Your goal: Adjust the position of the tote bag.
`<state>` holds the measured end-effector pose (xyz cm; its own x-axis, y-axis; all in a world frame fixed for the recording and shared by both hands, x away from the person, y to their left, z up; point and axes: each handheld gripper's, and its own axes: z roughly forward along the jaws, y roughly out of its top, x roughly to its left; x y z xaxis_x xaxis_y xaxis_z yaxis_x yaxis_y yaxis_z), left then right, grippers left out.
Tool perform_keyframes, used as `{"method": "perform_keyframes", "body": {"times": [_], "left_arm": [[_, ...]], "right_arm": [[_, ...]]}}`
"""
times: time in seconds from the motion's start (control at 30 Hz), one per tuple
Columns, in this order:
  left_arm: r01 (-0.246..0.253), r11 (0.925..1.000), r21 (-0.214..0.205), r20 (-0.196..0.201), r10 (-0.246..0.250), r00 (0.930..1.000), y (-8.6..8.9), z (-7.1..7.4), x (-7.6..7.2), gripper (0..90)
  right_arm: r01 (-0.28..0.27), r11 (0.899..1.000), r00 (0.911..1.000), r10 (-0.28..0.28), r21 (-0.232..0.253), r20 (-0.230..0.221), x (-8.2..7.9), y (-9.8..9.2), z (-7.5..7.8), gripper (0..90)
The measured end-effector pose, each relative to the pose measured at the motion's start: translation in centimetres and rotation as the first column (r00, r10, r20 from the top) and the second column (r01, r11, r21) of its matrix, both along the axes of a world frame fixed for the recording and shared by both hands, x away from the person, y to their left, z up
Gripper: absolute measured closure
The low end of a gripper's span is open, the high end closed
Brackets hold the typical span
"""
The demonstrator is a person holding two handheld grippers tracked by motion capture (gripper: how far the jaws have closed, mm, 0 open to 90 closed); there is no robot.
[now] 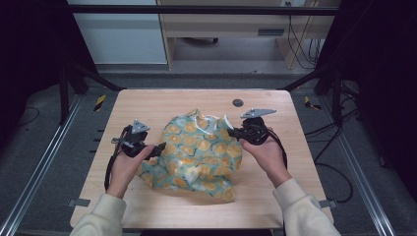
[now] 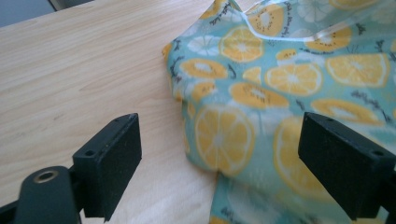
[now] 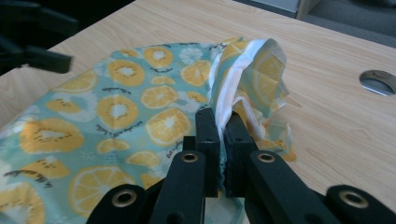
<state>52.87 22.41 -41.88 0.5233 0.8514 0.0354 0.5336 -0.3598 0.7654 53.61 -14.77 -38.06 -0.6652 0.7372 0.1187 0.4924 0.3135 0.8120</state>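
Two tongs are held over a worktop point(image 1: 147, 103): the right tongs point(image 3: 222, 128) are clamped on the citrus-print cloth point(image 1: 199, 152) edge at 3 o'clock; the left tongs point(image 2: 219, 158), wide open, straddle its 9 o'clock edge, ungripped.

Cloth point(image 1: 199, 157) – teal with orange citrus slices, white edge – on pale wood table point(image 1: 147, 103)

A cloth point(image 1: 199, 152) lies heaped on the table point(image 1: 147, 105), about the middle from left to right and toward the near edge. The left gripper point(image 1: 158, 149) is at the cloth's left edge, the right gripper point(image 1: 231, 132) at its far right part. A round insert point(image 1: 238, 103) sits in the tabletop beyond the cloth, near the far edge.
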Motion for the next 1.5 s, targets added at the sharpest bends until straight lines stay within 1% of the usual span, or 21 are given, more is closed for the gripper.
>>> {"method": "perform_keyframes", "body": {"times": [0.1,0.2,0.3,0.4,0.43,0.5,0.6,0.7,0.87,0.93,1.0,1.17,1.2,1.23,1.27,1.3,1.33,1.37,1.43,1.47,1.5], "left_arm": [[-0.008,1.0000,0.001,-0.008,0.008,0.9999,-0.8,0.2,1.3,13.3],[-0.001,0.9994,0.035,-0.025,0.002,0.9997,-1.7,0.2,2.7,13.1],[-0.011,0.9993,0.037,-0.032,0.013,0.9994,-2.0,0.1,3.1,12.7],[-0.017,0.9987,0.048,-0.067,0.021,0.9975,-2.1,-0.5,3.9,12.2],[-0.034,0.9980,0.054,-0.079,0.038,0.9962,-2.1,-1.1,4.3,12.2],[-0.036,0.9978,0.057,-0.089,0.040,0.9952,-2.0,-1.3,4.5,12.2],[-0.043,0.9989,0.020,-0.120,0.045,0.9918,-2.0,-2.2,4.9,11.7],[-0.039,0.9989,0.026,-0.133,0.042,0.9902,-2.3,-2.7,5.2,11.2],[-0.052,0.9985,-0.018,-0.179,0.047,0.9828,-2.6,-3.3,5.9,11.7],[-0.042,0.9990,-0.016,-0.193,0.038,0.9805,-2.9,-3.5,6.1,14.1],[-0.035,0.9993,-0.014,-0.204,0.031,0.9785,-3.1,-3.6,6.2,21.9],[-0.038,0.9993,-0.002,-0.213,0.036,0.9763,-3.4,-3.9,6.5,29.0],[-0.035,0.9994,-0.005,-0.218,0.033,0.9753,-3.4,-3.9,6.5,34.5],[-0.036,0.9993,-0.009,-0.224,0.033,0.9740,-3.4,-4.0,6.5,34.5],[-0.034,0.9994,-0.003,-0.227,0.033,0.9733,-3.4,-4.1,6.6,41.8],[-0.027,0.9996,0.001,-0.232,0.027,0.9723,-3.4,-4.1,6.6,41.8],[-0.029,0.9996,0.005,-0.228,0.030,0.9732,-3.4,-4.0,6.5,53.8],[-0.031,0.9994,0.012,-0.222,0.033,0.9745,-3.4,-4.0,6.5,53.8],[-0.023,0.9995,0.020,-0.214,0.027,0.9765,-3.5,-3.9,6.4,63.1],[-0.019,0.9995,0.025,-0.213,0.024,0.9768,-3.5,-3.9,6.4,72.0],[-0.016,0.9995,0.026,-0.211,0.021,0.9773,-3.5,-3.8,6.4,72.0]], "right_arm": [[-0.020,1.000,0.9998,0.020,-0.001,0.007,-0.4,0.4,0.2,87.4],[-0.048,0.999,0.9986,0.048,0.000,0.023,-1.1,0.7,0.5,87.5],[-0.068,0.998,0.9973,0.067,0.005,0.030,-1.9,0.8,1.0,87.5],[-0.085,0.996,0.9957,0.084,0.004,0.039,-2.3,0.9,1.2,87.4],[-0.092,0.996,0.9949,0.092,-0.002,0.041,-2.6,1.0,1.3,87.4],[-0.098,0.995,0.9941,0.099,-0.006,0.046,-2.7,1.1,1.3,87.4],[-0.106,0.994,0.9934,0.106,-0.008,0.044,-2.8,1.2,1.2,87.4],[-0.115,0.993,0.9924,0.115,-0.015,0.042,-2.7,1.2,0.9,87.4],[-0.109,0.994,0.9934,0.110,-0.012,0.035,-2.6,1.2,0.6,87.3],[-0.108,0.994,0.9935,0.108,-0.013,0.034,-2.6,1.1,0.4,87.3],[-0.104,0.994,0.9940,0.104,-0.013,0.032,-2.5,0.8,0.2,87.3],[-0.096,0.995,0.9950,0.097,-0.009,0.025,-2.4,0.5,0.1,87.3],[-0.095,0.995,0.9951,0.095,-0.011,0.026,-2.3,0.4,0.0,87.3],[-0.095,0.995,0.9951,0.095,-0.011,0.026,-2.3,0.4,0.0,87.3],[-0.089,0.996,0.9958,0.089,-0.008,0.022,-2.3,0.4,-0.1,87.3],[-0.089,0.996,0.9958,0.089,-0.008,0.022,-2.3,0.4,-0.1,87.3],[-0.086,0.996,0.9960,0.087,-0.007,0.023,-2.2,0.3,-0.1,87.4],[-0.086,0.996,0.9960,0.087,-0.007,0.023,-2.2,0.3,-0.1,87.4],[-0.083,0.997,0.9962,0.083,-0.007,0.025,-2.1,0.1,-0.1,87.4],[-0.079,0.997,0.9966,0.079,-0.007,0.023,-2.1,-0.1,-0.1,87.4],[-0.079,0.997,0.9966,0.079,-0.007,0.023,-2.1,-0.1,-0.1,87.4]]}}
